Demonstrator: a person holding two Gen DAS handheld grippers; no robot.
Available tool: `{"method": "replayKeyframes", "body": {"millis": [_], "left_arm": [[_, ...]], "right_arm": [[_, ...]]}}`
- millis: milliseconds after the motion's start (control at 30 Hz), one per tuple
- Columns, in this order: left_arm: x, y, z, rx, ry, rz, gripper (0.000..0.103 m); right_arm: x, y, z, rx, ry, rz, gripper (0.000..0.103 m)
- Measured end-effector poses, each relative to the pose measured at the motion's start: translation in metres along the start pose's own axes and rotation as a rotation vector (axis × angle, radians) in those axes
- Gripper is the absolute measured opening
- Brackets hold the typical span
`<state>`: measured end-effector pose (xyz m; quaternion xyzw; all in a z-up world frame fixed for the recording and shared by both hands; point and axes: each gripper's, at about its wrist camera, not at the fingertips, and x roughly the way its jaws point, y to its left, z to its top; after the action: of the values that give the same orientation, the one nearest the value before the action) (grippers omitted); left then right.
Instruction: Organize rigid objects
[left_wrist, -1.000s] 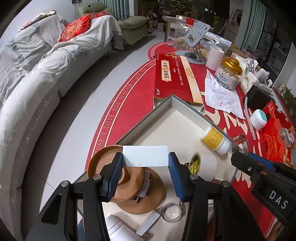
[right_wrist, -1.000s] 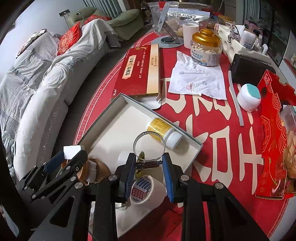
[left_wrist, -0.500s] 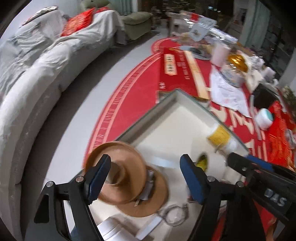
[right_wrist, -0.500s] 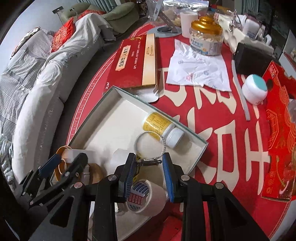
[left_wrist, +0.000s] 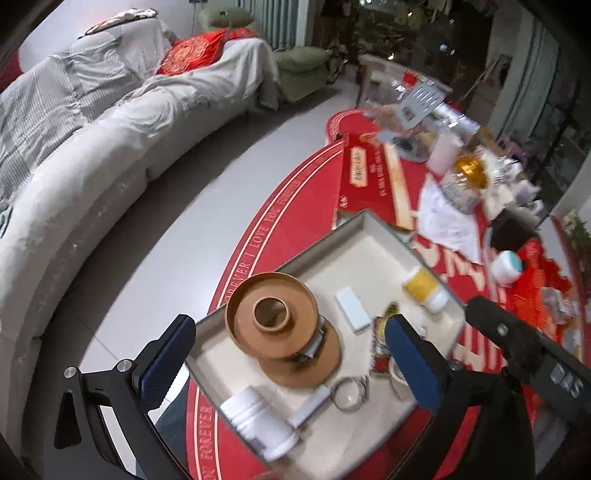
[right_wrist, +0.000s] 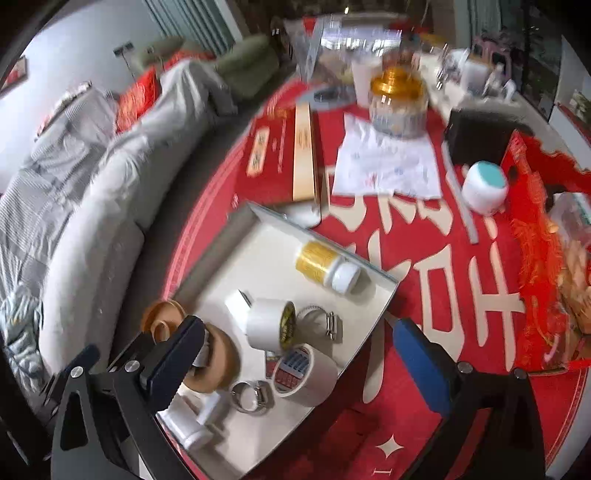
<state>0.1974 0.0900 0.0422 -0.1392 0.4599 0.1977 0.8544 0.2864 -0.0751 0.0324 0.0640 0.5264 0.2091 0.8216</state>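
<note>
— Where do we stand with the left gripper (left_wrist: 284, 363)?

— We see its jaws opening, spread wide with nothing pinched between them. The blue pads sit on either side of the brown spool (left_wrist: 275, 314), but clear of it. The small white block (left_wrist: 352, 310) lies flat on the floor of the tray (left_wrist: 321, 243), just beside the spool.

— And the right gripper (right_wrist: 299, 352)?

— Also opening, with nothing gripped. Between and below its fingers we find the hose clamp (right_wrist: 321, 319) lying in the tray, next to a white tape roll (right_wrist: 271, 323) standing on edge. A second tape roll (right_wrist: 304, 374) with a printed core lies nearer the tray's front rim, and another metal clamp (right_wrist: 253, 397) rests just beside it.

— What else is in the tray?

— The yellow-labelled bottle (right_wrist: 327, 264) lies on its side against the far right wall. A white jar (left_wrist: 258, 421) lies at the near end; the picture is blurred there, so we can't tell whether its lid is on.

— And outside it?

— The tray sits on a red tablecloth (right_wrist: 461, 295), with a red box (right_wrist: 280, 155) touching its far corner.
</note>
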Motion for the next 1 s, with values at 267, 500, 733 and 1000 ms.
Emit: {"method": "replayKeyframes", "body": {"millis": [267, 500, 733, 1000], "left_arm": [[-0.001, 0.013, -0.017, 0.010, 0.167, 0.070, 0.102], [-0.012, 0.023, -0.031, -0.003, 0.173, 0.121, 0.102], [-0.023, 0.024, -0.030, 0.013, 0.150, 0.139, 0.102], [-0.029, 0.023, -0.032, 0.036, 0.134, 0.137, 0.102]], "right_arm": [[-0.043, 0.016, -0.008, -0.036, -0.053, 0.019, 0.103], [-0.050, 0.029, -0.012, -0.081, 0.067, 0.003, 0.103], [-0.048, 0.050, -0.020, -0.164, 0.100, -0.019, 0.103], [-0.048, 0.059, -0.025, -0.184, 0.108, -0.023, 0.103]]}}
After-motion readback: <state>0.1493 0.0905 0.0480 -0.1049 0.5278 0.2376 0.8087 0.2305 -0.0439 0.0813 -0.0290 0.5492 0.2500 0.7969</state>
